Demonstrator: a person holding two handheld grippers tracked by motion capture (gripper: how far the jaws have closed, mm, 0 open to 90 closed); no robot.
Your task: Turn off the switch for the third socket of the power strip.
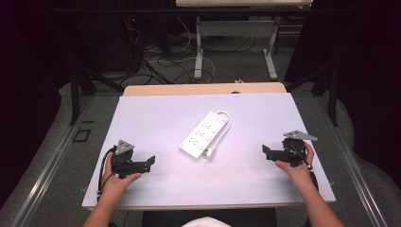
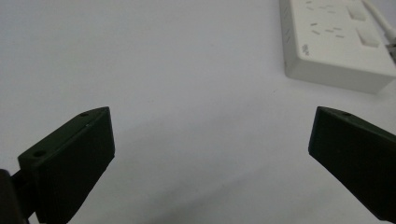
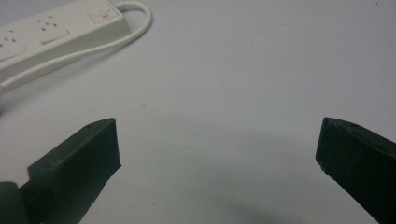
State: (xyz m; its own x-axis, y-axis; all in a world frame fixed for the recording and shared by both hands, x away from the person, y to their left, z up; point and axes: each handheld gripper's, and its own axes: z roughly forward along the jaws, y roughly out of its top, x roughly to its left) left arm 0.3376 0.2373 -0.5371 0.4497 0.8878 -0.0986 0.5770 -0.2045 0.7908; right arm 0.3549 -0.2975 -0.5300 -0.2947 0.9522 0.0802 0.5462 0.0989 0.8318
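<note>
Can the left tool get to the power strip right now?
Probably yes: the left tool is open, and bare table lies between it and the power strip.

white power strip (image 1: 204,135), black claws, white table (image 1: 156,118)

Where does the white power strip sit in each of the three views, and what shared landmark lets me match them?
High view: the power strip lies diagonally at the table's centre, between the two grippers.
Left gripper view: its end fills the upper right corner, beyond the open jaws.
Right gripper view: its switch end is at the upper left.
Shared landmark: the strip's white cord, looping off the far end and also seen at the left gripper view's right edge.
</note>
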